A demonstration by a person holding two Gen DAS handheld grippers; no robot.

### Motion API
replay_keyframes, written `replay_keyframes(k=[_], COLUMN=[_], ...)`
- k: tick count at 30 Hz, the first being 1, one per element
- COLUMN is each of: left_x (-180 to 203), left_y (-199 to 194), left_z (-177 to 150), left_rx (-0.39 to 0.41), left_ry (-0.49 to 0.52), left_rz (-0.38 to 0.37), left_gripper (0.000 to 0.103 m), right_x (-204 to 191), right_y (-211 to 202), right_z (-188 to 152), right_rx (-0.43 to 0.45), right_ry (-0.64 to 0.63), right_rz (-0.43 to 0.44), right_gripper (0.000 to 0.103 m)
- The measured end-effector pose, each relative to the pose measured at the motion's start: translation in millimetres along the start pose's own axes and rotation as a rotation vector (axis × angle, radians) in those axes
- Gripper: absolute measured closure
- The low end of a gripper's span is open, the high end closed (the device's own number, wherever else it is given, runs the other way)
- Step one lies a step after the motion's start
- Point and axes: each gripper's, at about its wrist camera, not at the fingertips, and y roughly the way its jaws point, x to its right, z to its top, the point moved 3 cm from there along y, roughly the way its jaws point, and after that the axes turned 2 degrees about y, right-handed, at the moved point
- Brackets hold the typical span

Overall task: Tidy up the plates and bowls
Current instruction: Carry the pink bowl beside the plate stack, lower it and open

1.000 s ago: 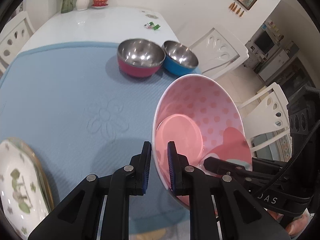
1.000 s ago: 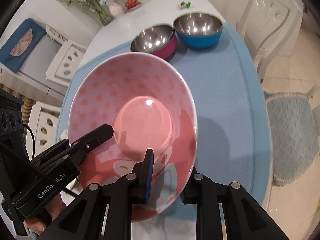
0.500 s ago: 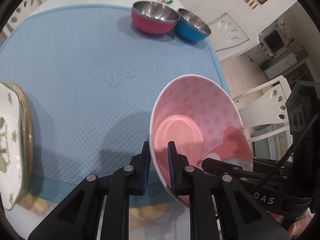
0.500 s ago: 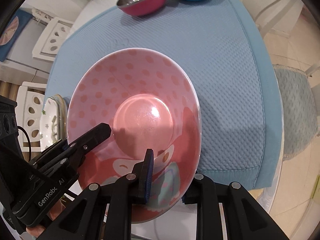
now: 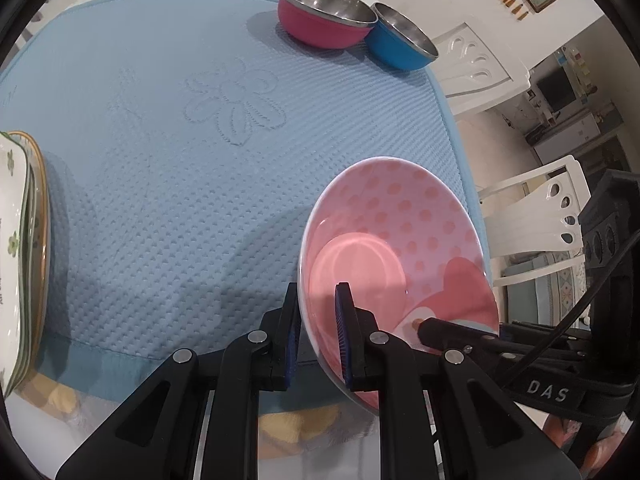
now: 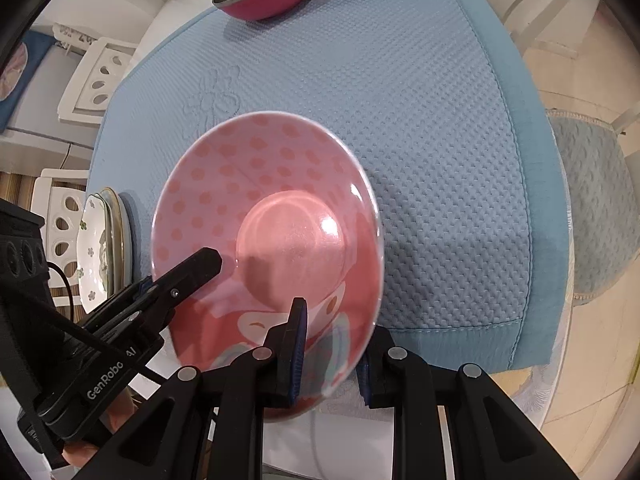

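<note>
At the near edge of the desk, the pink polka-dot bowl (image 5: 400, 248) is held tilted above the blue mat (image 5: 200, 160) by both tools at once. The left claw (image 5: 318, 336) is clenched on the bowl's left rim, one blue pad outside the wall and the other inside. The right claw (image 6: 332, 356) grasps the opposite rim in the same way, its left finger lying over the cartoon figure printed inside the bowl and its right finger behind the wall. Each tool shows in the other's view: the right one reaches in from the lower right of the left wrist view, the left one from the lower left of the right wrist view, with a person's fingers (image 6: 76, 452) just visible under it. To the left, at the mat's edge, a stack of floral plates (image 5: 16, 240) rests with gold-rimmed ones underneath. In the middle of the mat a flower pattern (image 5: 236, 104) is embossed in the fabric. At the far end stand a magenta steel bowl (image 5: 324, 16) and, touching it on the right, a blue steel bowl (image 5: 400, 40). White chairs (image 5: 532, 212) stand beside the desk.
</note>
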Motion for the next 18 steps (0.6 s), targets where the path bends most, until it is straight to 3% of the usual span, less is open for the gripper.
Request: replay_keyframes(k=[10,18], left_x=[-2.9,-5.7], left_y=[-18.6,-42.4], left_z=[1.0,3.5], left_rx=[0.03,0.07], left_ry=[0.023,0.027], left_rz=[0.022,0.058], left_gripper=[0.09,0.09], right_x=[8.0,11.1], right_y=[-16.4,-33.1], right_z=[-4.3,-16.7], right_rx=[-0.018,-0.082], right_ry=[-0.012,-0.013], right_rz=[0.03,0.073], right_gripper=[0.081,0.078])
